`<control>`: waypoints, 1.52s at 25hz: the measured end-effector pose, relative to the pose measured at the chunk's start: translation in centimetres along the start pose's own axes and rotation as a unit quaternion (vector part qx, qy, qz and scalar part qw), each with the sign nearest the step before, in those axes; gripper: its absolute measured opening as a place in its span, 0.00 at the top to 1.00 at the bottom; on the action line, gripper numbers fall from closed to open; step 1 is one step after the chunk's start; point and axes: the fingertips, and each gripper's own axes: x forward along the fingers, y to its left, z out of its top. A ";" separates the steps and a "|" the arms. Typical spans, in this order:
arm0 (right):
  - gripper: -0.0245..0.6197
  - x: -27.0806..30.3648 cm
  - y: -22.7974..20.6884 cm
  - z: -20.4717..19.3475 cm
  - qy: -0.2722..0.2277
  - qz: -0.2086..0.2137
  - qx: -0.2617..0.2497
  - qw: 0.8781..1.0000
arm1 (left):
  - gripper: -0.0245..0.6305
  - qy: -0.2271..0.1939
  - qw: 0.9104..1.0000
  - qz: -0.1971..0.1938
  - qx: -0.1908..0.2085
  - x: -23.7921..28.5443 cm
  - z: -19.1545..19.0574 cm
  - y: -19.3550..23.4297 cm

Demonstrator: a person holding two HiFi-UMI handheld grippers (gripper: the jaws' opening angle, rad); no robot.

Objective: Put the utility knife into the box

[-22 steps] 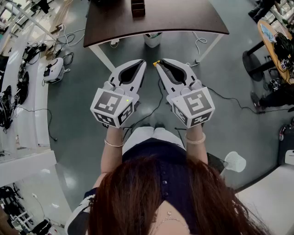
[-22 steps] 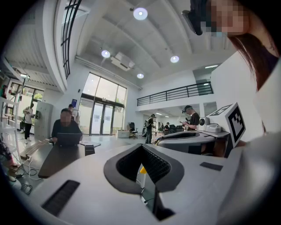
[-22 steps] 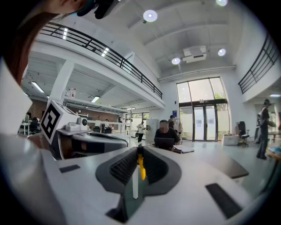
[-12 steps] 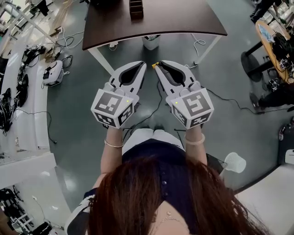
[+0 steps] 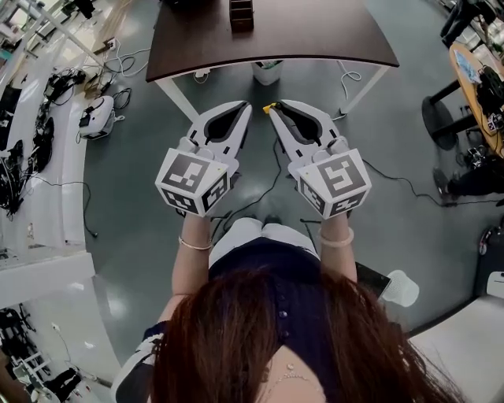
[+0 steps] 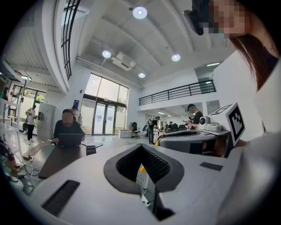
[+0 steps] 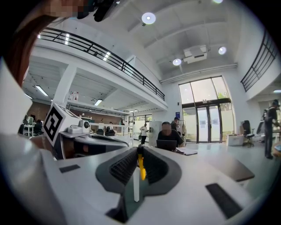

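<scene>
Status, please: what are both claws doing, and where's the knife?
Left gripper shut, empty. Right gripper shut on utility knife. Box on table ahead; nothing blocking.

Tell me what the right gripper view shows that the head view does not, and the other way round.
Only the right gripper view: the jaws closed on the knife, and a seated person with a laptop. Only the head view: the box and floor cables. Both: the knife's yellow tip, the right gripper, the left gripper, the table.
</scene>
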 end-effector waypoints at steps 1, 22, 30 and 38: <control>0.89 0.0 -0.2 -0.1 0.000 0.002 -0.001 1.000 | 0.97 0.000 1.000 0.004 0.000 0.1 -0.1 0.0; 0.89 15.5 -12.7 -1.1 0.005 -0.001 0.001 1.000 | 0.97 0.012 1.000 0.005 0.001 14.0 -0.4 13.9; 0.89 25.6 -17.6 0.4 0.005 -0.013 -0.009 1.000 | 0.97 0.012 1.000 -0.013 0.008 20.5 1.0 23.1; 0.89 31.8 -23.3 -0.4 0.019 -0.023 -0.008 1.000 | 0.97 0.019 1.000 -0.019 -0.007 26.9 0.4 29.0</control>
